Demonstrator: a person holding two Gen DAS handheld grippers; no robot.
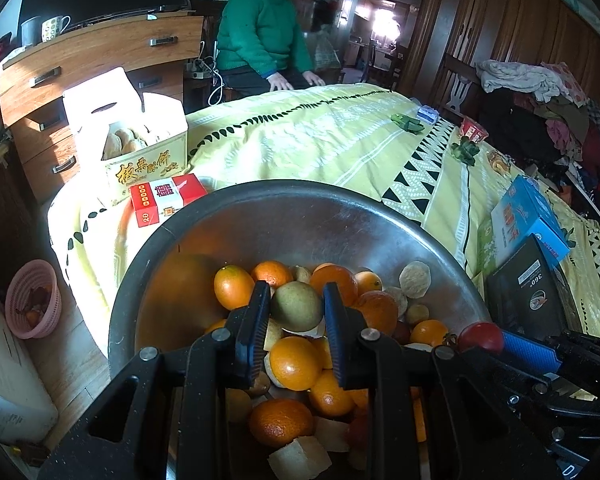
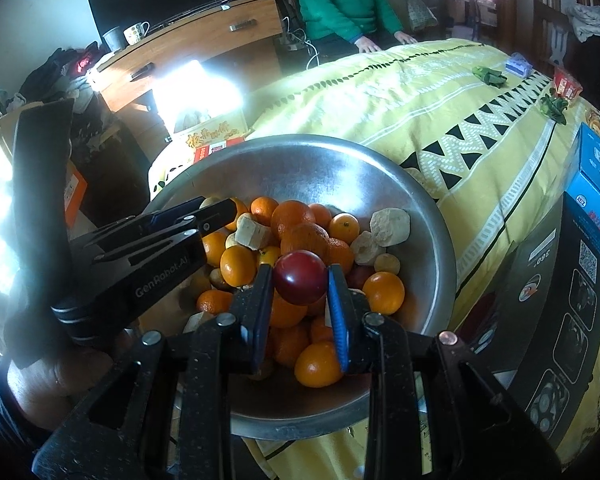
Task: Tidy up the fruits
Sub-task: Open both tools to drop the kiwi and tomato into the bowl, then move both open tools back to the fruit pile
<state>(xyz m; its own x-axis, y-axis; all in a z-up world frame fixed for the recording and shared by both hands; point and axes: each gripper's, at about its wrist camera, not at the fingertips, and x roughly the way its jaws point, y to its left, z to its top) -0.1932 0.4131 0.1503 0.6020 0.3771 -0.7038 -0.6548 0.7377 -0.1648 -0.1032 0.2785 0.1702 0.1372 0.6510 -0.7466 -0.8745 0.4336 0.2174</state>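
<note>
Right gripper (image 2: 300, 280): your jaws pinch a dark red round fruit (image 2: 300, 278) (plum or small apple, hard to say), held above the pile.
Left gripper (image 1: 296, 306): your jaws flank a greenish-brown fruit (image 1: 297, 306); whether they press it, you cannot tell.
Steel bowl (image 2: 428, 216): directly beneath both grippers, filled with oranges (image 2: 296, 216) and pale peel pieces (image 2: 388, 222).
Key relation: the red fruit sits on your right side, over the bowl's near half; the right hand is nearer any spot on the yellow cloth (image 2: 440, 112) rightward.
Surroundings: blue box (image 2: 598, 184) right, pastry carton (image 1: 148, 160) left.
</note>
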